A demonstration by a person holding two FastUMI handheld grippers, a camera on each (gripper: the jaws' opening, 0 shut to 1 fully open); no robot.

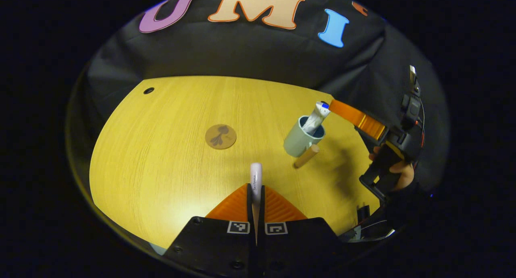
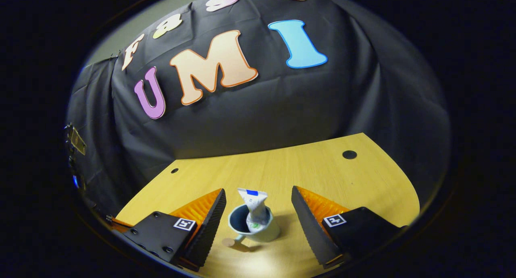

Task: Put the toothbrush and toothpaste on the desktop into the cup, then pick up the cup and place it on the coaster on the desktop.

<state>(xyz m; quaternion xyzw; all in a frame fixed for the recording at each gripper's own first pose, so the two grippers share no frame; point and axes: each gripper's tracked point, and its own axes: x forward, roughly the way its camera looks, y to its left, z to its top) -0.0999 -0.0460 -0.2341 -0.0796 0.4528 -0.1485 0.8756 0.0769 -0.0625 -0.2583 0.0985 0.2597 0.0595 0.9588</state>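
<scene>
My left gripper (image 1: 256, 191) is shut on the white toothbrush (image 1: 256, 176), whose end sticks forward over the wooden desktop (image 1: 169, 157). The pale cup (image 1: 299, 140) with a wooden handle (image 1: 306, 156) stands ahead to the right, and the toothpaste tube (image 1: 316, 117) leans upright inside it. The right gripper (image 1: 331, 106) hovers by the tube's top, with a hand (image 1: 401, 171) holding it. In the right gripper view, the right gripper (image 2: 258, 192) is open above the cup (image 2: 258, 229), one finger on each side, neither touching the toothpaste (image 2: 254, 207). The round brown coaster (image 1: 220, 136) lies left of the cup.
A small cable hole (image 1: 148, 90) sits in the desktop's far left corner, and another hole (image 2: 349, 154) shows in the right gripper view. Black cloth closes off the back. The desktop's edge runs close behind the cup on the right.
</scene>
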